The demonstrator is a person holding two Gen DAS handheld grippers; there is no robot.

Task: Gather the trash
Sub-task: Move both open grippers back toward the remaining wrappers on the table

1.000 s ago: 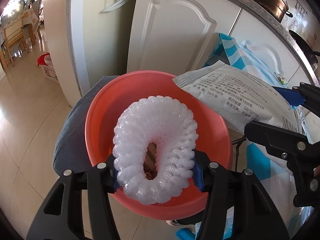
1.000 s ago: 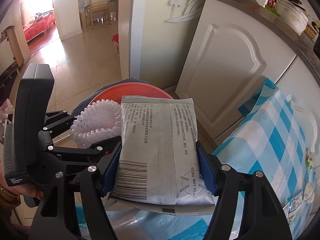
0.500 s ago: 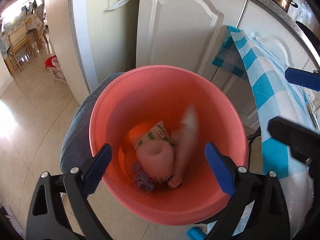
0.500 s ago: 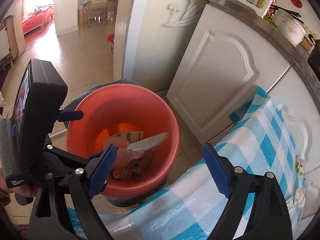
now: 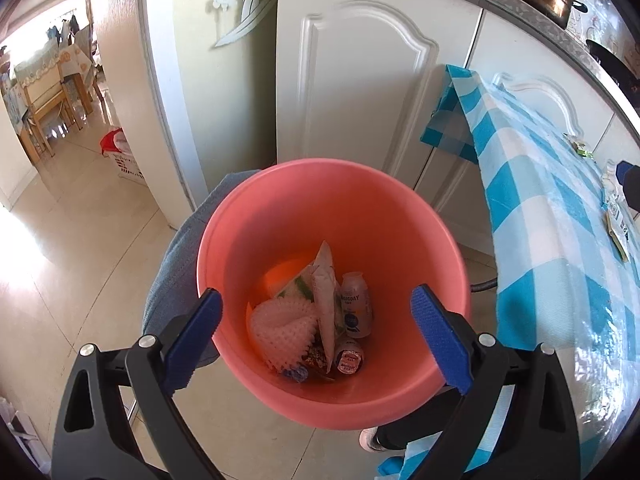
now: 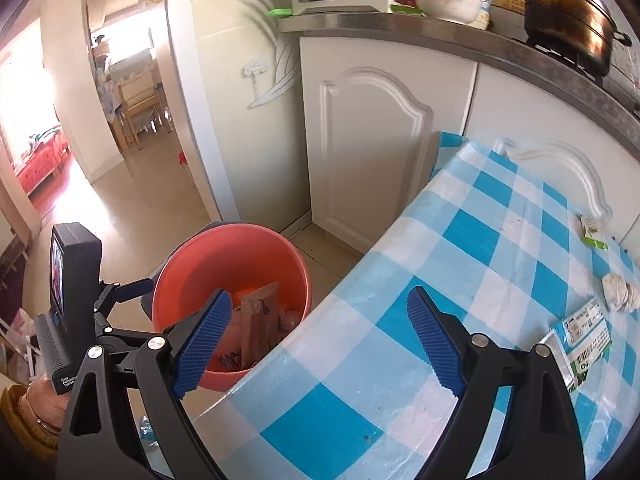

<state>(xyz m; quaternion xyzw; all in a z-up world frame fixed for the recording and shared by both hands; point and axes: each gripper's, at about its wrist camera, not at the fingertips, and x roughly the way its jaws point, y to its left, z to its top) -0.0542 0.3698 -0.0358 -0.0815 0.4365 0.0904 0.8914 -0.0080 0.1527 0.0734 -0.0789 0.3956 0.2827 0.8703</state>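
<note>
While both grippers hover, left gripper (image 5: 316, 334) jaws wide, empty, above bucket (image 5: 280, 200) (foam net (image 5: 280, 330) at 7 o'clock); right gripper (image 6: 318, 340) jaws wide, empty.

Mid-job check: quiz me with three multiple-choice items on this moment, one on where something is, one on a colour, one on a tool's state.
1. Where does the white foam fruit net lie?
A. on the table
B. inside the bucket
C. on the floor

2. What colour is the round plastic bucket?
A. salmon-red
B. green
C. black

3. How is the left tool?
A. shut on the net
B. shut on a bottle
C. open and empty

Answers: 1 B, the net rests at the bucket's bottom among wrappers. 2 A, its wall and rim are salmon-red in both views. 3 C, its blue pads stand wide apart with nothing between them.
</note>
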